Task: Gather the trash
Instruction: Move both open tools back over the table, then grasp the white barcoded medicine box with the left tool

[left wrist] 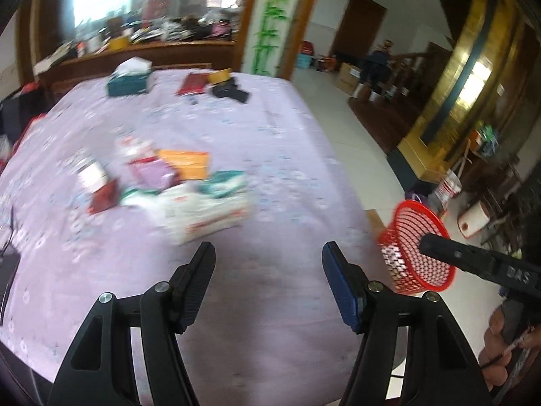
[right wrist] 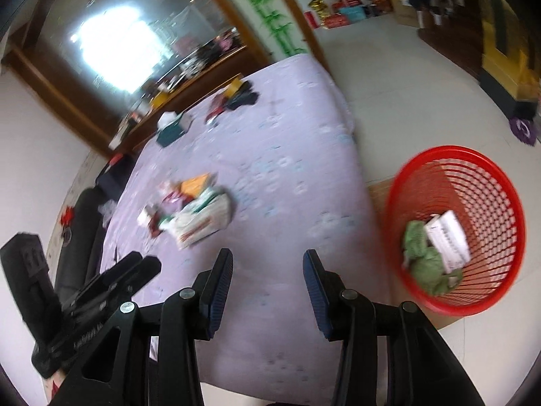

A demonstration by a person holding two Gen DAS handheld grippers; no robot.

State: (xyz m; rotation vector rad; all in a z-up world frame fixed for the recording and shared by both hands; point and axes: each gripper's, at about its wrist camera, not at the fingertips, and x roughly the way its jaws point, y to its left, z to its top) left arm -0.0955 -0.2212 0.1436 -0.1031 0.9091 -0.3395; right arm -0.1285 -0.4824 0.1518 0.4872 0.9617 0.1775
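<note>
Blurred trash pile [left wrist: 175, 186] beyond empty left gripper [left wrist: 268, 264]

A lived-in family home: a bed spread with a pale lilac flower-printed sheet [left wrist: 257, 176] stands before a dark wooden headboard shelf [left wrist: 152, 50] heaped with belongings. A white wall panel painted with green bamboo [left wrist: 270, 17] flanks a brown wooden doorway, beyond which cardboard boxes [left wrist: 348, 77] and a white tiled floor [right wrist: 389, 77] show.
</note>
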